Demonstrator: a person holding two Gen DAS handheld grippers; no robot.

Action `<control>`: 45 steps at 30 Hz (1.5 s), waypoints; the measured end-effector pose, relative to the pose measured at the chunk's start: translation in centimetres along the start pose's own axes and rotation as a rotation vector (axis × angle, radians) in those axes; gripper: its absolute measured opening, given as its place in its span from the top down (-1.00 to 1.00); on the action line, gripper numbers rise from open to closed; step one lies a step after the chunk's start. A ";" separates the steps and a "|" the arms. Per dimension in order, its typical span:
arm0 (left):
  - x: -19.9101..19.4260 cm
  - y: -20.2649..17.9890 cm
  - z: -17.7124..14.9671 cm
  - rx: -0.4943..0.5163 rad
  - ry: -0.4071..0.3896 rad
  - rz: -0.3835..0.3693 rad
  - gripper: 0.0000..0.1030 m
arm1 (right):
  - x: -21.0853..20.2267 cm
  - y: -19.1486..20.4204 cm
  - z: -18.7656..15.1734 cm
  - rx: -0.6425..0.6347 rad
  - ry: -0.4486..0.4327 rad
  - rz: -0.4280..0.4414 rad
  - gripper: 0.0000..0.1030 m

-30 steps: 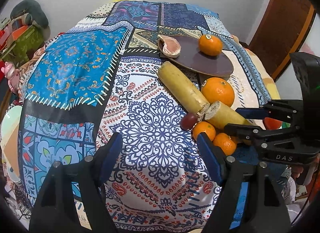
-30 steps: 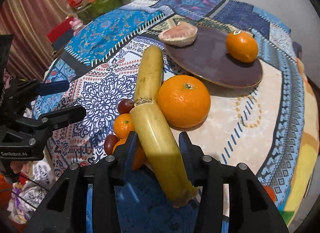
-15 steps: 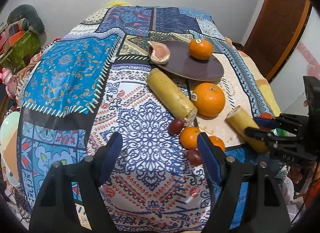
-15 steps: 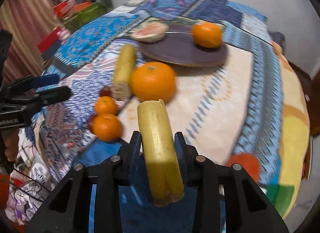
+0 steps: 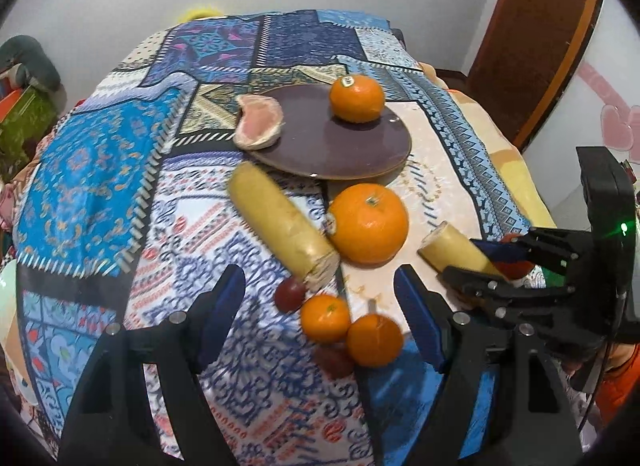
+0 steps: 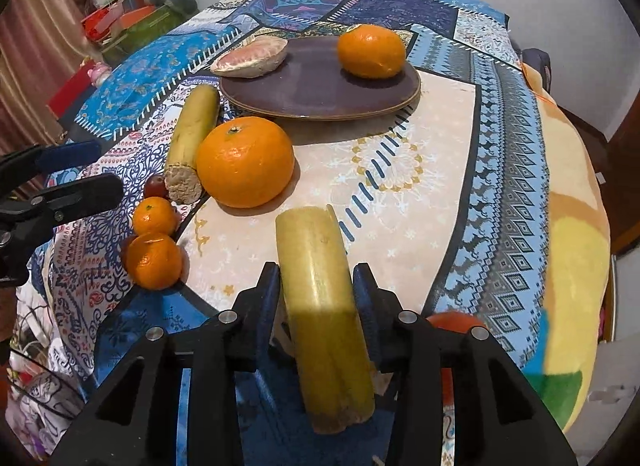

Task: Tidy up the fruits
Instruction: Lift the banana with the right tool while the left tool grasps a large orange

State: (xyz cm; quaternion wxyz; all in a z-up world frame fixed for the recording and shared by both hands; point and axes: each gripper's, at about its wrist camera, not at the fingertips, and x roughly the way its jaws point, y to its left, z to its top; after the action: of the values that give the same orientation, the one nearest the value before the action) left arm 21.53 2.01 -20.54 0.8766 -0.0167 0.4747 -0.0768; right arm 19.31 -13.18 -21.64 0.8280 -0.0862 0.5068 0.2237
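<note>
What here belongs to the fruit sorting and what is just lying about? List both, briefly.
Job:
- yellow stalk piece held in the right tool
- second stalk piece
- large orange
- two small oranges
- orange and pomelo slice on the purple plate
- left tool, open

Lying about:
- patterned blanket
- clutter beyond it

R hand-held gripper [image 6: 316, 298] clamped on yellow-green cane piece [image 6: 324, 306], piece held off the patterned blanket [image 6: 440, 169]. Landmark = big orange [image 6: 245, 161]: 2nd cane piece [image 6: 192, 133] touching its left side, cut end toward cam. Dark plate [image 6: 312, 93] just behind it, w/ pomelo wedge [image 6: 250, 57] on left rim + mandarin [image 6: 371, 50] on right. 2 small mandarins [image 6: 154, 238] front-left of it, grape [image 6: 155, 185] by the cut end. L hand-held gripper [image 6: 68, 173] far left, fingers apart w/ nothing between.
</note>
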 end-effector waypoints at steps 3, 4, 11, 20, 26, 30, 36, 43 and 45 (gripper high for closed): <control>1.1 -0.7 0.9 0.013 0.014 -0.007 -0.49 | -0.2 -0.6 -0.1 0.020 -0.017 0.014 0.33; 1.4 -0.9 1.1 0.021 0.016 -0.008 -0.49 | -0.4 -0.7 -0.1 0.025 -0.024 0.013 0.34; 3.5 -2.4 3.1 0.059 0.028 -0.014 -0.49 | -2.9 -1.2 0.0 0.038 -0.118 0.013 0.36; 6.1 -3.3 3.9 0.080 0.063 -0.014 -0.49 | -4.2 -2.7 0.9 0.090 -0.185 0.028 0.37; 7.6 -3.9 3.9 0.087 0.079 -0.020 -0.40 | -4.2 -3.1 1.1 0.101 -0.191 0.023 0.37; 7.8 -3.6 4.1 0.082 0.071 -0.016 -0.30 | -4.2 -3.5 1.3 0.108 -0.194 0.017 0.37; 6.3 -3.1 3.7 0.062 0.047 -0.041 -0.28 | -4.6 -3.7 1.7 0.111 -0.206 0.005 0.37; 3.6 -2.6 4.4 0.036 -0.019 -0.047 -0.28 | -5.0 -3.5 2.6 0.100 -0.225 -0.006 0.38; 2.8 -2.3 4.9 0.029 -0.043 -0.045 -0.28 | -5.1 -3.4 2.9 0.097 -0.236 -0.009 0.38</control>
State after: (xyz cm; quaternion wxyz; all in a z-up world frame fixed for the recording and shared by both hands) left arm 26.84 -0.88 -19.91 0.8848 -0.0165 0.4541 -0.1031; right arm 21.20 -16.55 -16.05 0.8861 -0.0214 0.4155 0.2040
